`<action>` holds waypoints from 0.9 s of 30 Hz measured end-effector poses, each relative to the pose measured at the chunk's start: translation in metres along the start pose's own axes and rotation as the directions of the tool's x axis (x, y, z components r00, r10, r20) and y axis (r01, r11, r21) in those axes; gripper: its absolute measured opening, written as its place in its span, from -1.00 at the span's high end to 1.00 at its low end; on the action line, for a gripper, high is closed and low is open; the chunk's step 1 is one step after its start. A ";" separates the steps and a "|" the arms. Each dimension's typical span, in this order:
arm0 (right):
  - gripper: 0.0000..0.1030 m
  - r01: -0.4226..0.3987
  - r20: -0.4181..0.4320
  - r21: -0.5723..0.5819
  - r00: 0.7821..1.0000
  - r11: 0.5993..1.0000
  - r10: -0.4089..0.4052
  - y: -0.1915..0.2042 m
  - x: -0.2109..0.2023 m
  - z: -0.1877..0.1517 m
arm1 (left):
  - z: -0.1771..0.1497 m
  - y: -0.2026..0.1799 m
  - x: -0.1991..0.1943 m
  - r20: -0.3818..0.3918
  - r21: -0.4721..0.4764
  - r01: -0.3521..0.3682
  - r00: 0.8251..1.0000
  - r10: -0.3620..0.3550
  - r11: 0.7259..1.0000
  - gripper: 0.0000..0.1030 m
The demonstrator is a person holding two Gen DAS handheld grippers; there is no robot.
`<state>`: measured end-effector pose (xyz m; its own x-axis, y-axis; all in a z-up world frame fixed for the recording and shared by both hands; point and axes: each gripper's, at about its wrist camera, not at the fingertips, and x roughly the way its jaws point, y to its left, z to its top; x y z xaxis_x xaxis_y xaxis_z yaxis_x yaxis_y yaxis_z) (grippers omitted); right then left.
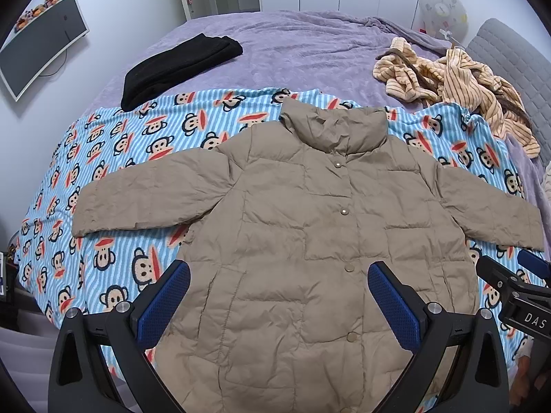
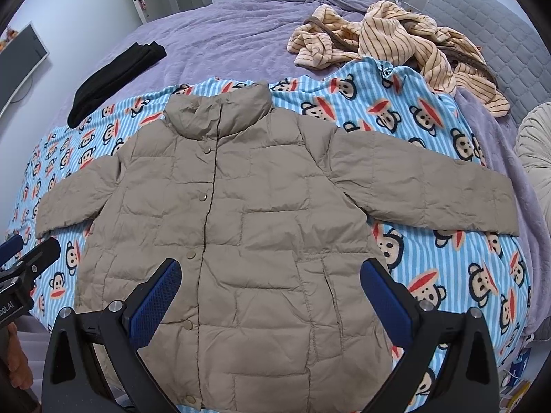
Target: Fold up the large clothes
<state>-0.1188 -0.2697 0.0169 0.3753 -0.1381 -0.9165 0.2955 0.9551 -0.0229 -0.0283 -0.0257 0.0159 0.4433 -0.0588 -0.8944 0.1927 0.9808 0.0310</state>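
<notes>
A tan quilted puffer jacket [image 1: 303, 213] lies flat, front up and snapped shut, with both sleeves spread out, on a blue striped monkey-print blanket [image 1: 113, 158]. It also shows in the right wrist view [image 2: 261, 213] on the same blanket [image 2: 430, 120]. My left gripper [image 1: 279, 275] is open and empty above the jacket's lower left part. My right gripper [image 2: 270, 272] is open and empty above its lower right part. The right gripper also shows at the right edge of the left wrist view [image 1: 509, 275], and the left gripper at the left edge of the right wrist view [image 2: 24, 251].
The blanket lies on a purple bedspread [image 1: 303, 51]. A folded black garment [image 1: 179, 65] lies at the back left. A crumpled beige striped garment [image 1: 458, 82] lies at the back right. A monitor [image 1: 38, 44] hangs on the left wall.
</notes>
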 end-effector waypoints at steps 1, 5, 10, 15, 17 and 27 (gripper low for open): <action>-1.00 0.000 0.001 -0.002 1.000 1.000 0.000 0.000 0.000 0.000 | 0.000 -0.001 0.000 0.000 0.000 -0.001 1.000 0.001 1.000 -1.00; -1.00 0.000 0.001 -0.003 1.000 1.000 0.000 -0.001 0.000 0.000 | -0.001 -0.001 0.001 0.001 0.001 0.000 1.000 0.000 1.000 -1.00; -1.00 -0.002 0.001 -0.002 1.000 1.000 0.002 -0.002 0.000 0.000 | 0.000 -0.002 0.001 -0.001 -0.001 -0.001 1.000 0.001 1.000 -1.00; -1.00 -0.002 0.000 0.000 1.000 1.000 0.002 -0.003 0.000 0.000 | 0.001 -0.001 0.000 -0.001 0.001 -0.001 1.000 0.001 1.000 -1.00; -1.00 -0.001 0.000 0.000 1.000 1.000 0.001 -0.003 0.000 0.000 | 0.001 -0.001 0.000 -0.001 0.001 -0.001 1.000 0.001 1.000 -1.00; -1.00 -0.003 0.001 0.000 1.000 1.000 0.003 -0.004 0.001 0.000 | -0.001 -0.003 0.002 -0.004 0.002 -0.001 1.000 0.001 1.000 -1.00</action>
<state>-0.1193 -0.2738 0.0164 0.3772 -0.1356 -0.9162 0.2946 0.9554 -0.0201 -0.0291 -0.0284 0.0138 0.4403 -0.0575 -0.8960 0.1946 0.9803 0.0327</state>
